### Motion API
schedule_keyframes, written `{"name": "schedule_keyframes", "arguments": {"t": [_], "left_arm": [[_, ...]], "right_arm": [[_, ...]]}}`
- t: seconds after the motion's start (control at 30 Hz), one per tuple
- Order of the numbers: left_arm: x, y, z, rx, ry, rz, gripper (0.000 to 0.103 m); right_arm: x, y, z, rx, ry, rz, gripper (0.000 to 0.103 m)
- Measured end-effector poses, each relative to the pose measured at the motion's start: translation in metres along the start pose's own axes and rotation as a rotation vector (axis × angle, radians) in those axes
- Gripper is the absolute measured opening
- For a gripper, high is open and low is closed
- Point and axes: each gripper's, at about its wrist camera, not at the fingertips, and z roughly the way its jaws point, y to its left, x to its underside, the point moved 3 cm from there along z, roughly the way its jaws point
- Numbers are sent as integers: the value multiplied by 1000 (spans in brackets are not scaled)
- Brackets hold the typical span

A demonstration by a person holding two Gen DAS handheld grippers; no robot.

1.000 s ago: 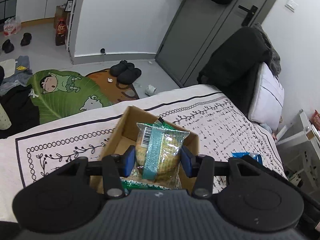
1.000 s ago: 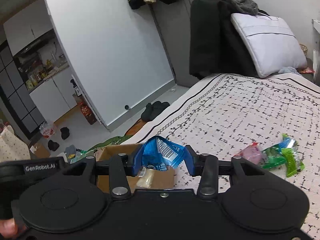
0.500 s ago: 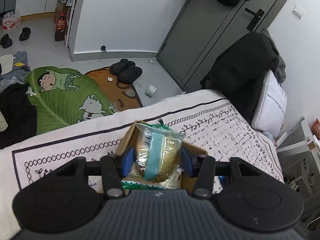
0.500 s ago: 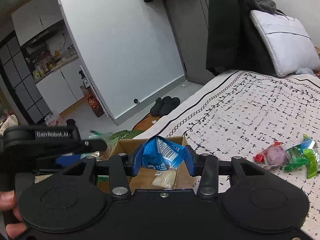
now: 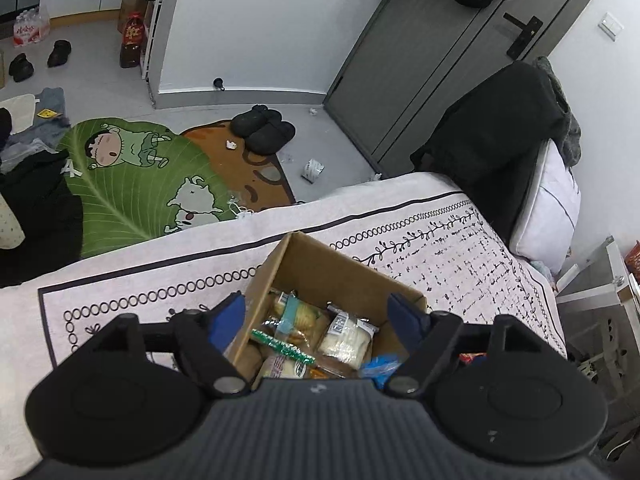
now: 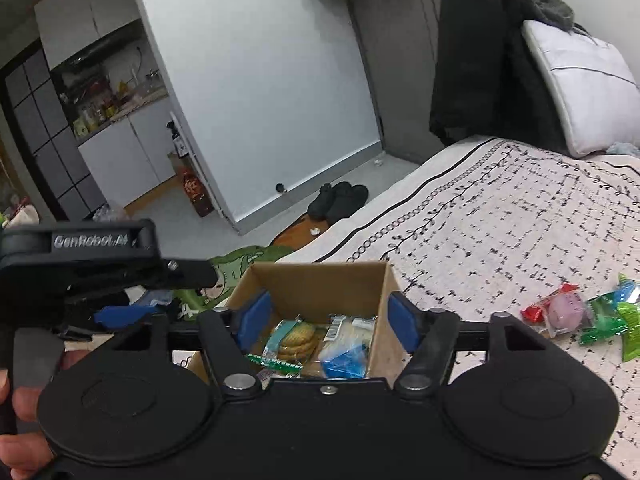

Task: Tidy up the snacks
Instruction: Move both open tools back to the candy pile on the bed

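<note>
A brown cardboard box [image 5: 320,264] [image 6: 320,280] stands on the patterned bedspread and holds several wrapped snacks. Among them are a clear cookie pack [image 5: 294,314] [image 6: 296,338], a white bun pack [image 5: 346,334] and a blue packet [image 5: 380,364] [image 6: 346,362]. My left gripper [image 5: 316,318] is open and empty above the box. My right gripper [image 6: 330,320] is open and empty above the box too. The left gripper's body [image 6: 104,260] shows at the left of the right wrist view. Loose snacks, a red-and-pink one [image 6: 560,312] and green ones [image 6: 616,320], lie on the bed to the right.
The bed edge [image 5: 200,240] runs just beyond the box, with a green cartoon rug [image 5: 132,184] and black slippers [image 5: 264,128] on the floor. A black jacket [image 5: 492,128] and a white pillow [image 6: 584,88] sit at the bed's head.
Both grippers have opened. The cookie pack has dropped from the left gripper and the blue packet from the right gripper into the box.
</note>
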Motion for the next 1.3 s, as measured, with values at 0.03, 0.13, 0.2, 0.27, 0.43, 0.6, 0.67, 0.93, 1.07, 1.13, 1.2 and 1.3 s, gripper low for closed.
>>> {"name": "schedule_keyframes", "arguments": {"t": [0.03, 0.13, 0.2, 0.27, 0.43, 0.6, 0.67, 0.93, 1.07, 1.13, 1.2, 1.3], "left_arm": [[0, -1, -2, -9, 2, 1, 79], [1, -4, -10, -26, 0, 11, 80], [3, -7, -15, -38, -3, 14, 81], [7, -11, -19, -36, -3, 15, 84], [19, -24, -28, -39, -11, 22, 88], [30, -35, -38, -46, -34, 43, 100], [35, -40, -40, -44, -34, 52, 103], [51, -61, -46, -53, -53, 88, 103], [57, -75, -47, -49, -62, 110, 103], [59, -81, -46, -45, -63, 117, 103], [63, -88, -44, -37, -58, 129, 103], [70, -99, -39, -25, -50, 144, 103]], "right_arm": [[-1, -3, -3, 6, -3, 8, 70], [-3, -12, -14, 31, 2, -3, 77], [-6, -19, -25, 44, -3, -21, 83], [-11, -28, -35, 54, -14, -28, 88], [-15, -55, -57, 101, -29, -18, 96], [-10, -72, -74, 132, -38, -70, 102], [-9, -80, -80, 139, -45, -70, 103], [-4, -106, -95, 156, -48, -44, 103], [-1, -118, -102, 149, -46, -45, 103], [-1, -125, -105, 151, -43, -39, 103], [-1, -132, -108, 148, -45, -27, 103], [1, -142, -112, 137, -47, 7, 103]]}}
